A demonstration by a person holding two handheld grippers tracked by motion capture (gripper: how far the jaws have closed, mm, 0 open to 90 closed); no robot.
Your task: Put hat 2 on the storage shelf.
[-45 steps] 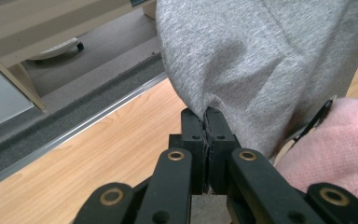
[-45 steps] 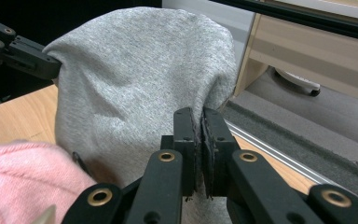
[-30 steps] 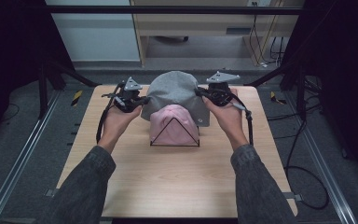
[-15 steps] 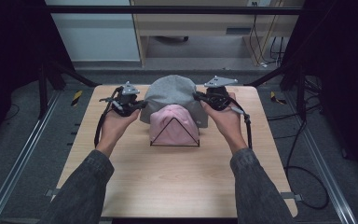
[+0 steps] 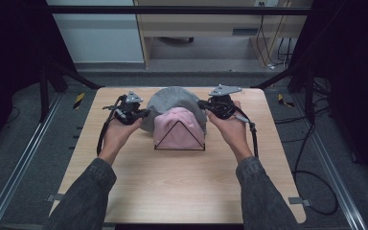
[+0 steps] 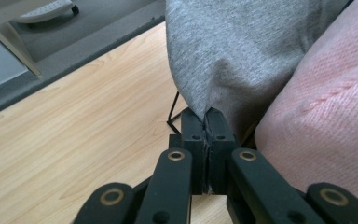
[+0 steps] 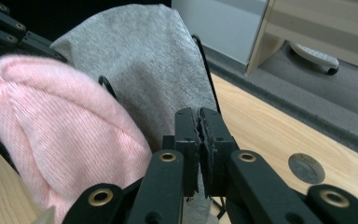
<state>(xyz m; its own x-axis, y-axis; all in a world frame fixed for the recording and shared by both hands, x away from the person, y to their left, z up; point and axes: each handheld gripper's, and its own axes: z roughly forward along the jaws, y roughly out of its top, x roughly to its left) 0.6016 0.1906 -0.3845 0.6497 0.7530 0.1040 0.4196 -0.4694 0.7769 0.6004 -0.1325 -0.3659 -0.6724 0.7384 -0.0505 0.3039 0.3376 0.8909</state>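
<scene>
Grey hat (image 5: 175, 103) is being lowered onto a wire rack (image 5: 179, 139), both tongs (image 5: 141, 113) (image 5: 203, 104) pinching its hem; next, release.

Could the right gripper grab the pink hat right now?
Probably not yet. The right gripper is shut on the grey hat's edge, so its jaws are busy. The pink hat sits close beside it, uncovered, so letting go first should make it easy.
</scene>
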